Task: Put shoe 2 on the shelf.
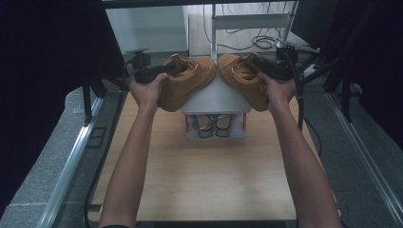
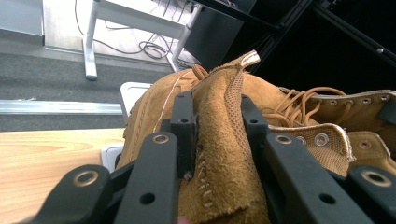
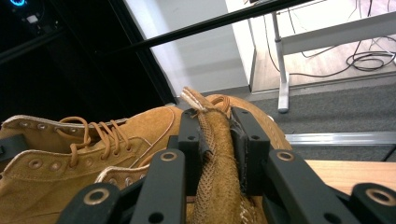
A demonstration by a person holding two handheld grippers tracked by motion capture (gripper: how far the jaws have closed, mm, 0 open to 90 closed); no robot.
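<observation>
Left claw [image 1: 164,71] and right claw [image 1: 261,66] each clamp one boot — left boot [image 1: 187,78], right boot [image 1: 242,78].

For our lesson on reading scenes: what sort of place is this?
Probably a lab or office workspace rigged for recording: a wooden table inside a metal frame, loose cables on the floor, black curtains at the sides.

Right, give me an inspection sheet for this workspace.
Surface: wooden table, mostly bare.
Job's things: left boot and right boot, tan, toes meeting above a grey rack.
Clutter: a pair of shoes on the rack's lower shelf.
Grippers: left gripper shut on the left boot's tongue; right gripper shut on the right boot's tongue.
Cables: a black lead hangs by the right gripper; loose cords on the floor behind.
Surroundings: white desk frame, dark curtains.
</observation>
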